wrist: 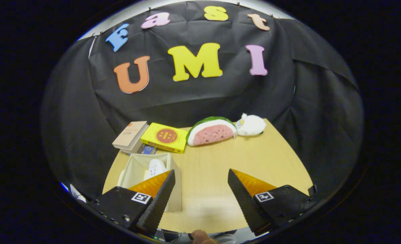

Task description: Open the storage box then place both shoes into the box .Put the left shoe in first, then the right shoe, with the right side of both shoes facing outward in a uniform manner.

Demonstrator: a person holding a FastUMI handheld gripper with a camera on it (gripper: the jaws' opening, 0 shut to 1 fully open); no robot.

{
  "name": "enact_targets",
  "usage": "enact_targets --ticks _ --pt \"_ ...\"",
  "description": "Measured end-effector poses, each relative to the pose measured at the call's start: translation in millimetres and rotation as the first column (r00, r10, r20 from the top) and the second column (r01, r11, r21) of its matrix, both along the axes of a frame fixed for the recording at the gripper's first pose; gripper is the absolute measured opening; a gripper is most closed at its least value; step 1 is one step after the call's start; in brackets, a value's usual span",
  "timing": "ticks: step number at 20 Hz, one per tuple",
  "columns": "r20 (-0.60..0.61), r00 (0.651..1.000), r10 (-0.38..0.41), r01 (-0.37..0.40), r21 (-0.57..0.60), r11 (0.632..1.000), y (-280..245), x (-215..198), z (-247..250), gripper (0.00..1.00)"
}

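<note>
An open white storage box (137, 166) stands on the wooden table, partly behind the left finger. Inside it a white shoe (155, 167) shows, its lower part hidden by that finger. My gripper (201, 176) hovers above the table's near part, open, with bare tabletop between the fingers. The left fingertip (168, 176) overlaps the box's right wall in the picture; whether it touches cannot be told.
At the table's (247, 156) far side lie a beige book (131, 135), a yellow book (165, 137), a watermelon-slice plush (211, 131) and a white plush toy (251, 124). A fingertip of a person's hand (200, 235) shows at the near edge.
</note>
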State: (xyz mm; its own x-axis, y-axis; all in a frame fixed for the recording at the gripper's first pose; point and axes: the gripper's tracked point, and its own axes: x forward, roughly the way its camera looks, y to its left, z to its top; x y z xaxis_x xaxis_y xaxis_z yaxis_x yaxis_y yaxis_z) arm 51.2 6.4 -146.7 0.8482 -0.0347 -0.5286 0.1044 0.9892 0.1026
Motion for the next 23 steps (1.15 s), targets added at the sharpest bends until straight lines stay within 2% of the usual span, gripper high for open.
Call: enact_targets --ticks 4,8,12,16,23 --pt "0.172 0.985 -0.019 0.035 -0.088 0.996 -29 -8 51 0.95" --pt "0.269 0.962 0.043 -0.011 -0.120 0.993 -17 -22 85 0.95" --pt "0.365 0.927 0.088 -0.009 -0.213 0.977 3 -28 108 0.95" --pt "0.395 0.913 0.106 -0.030 -0.195 0.980 23 -34 114 0.94" --pt "0.420 0.904 0.078 -0.006 -0.170 0.986 21 -30 127 0.94"
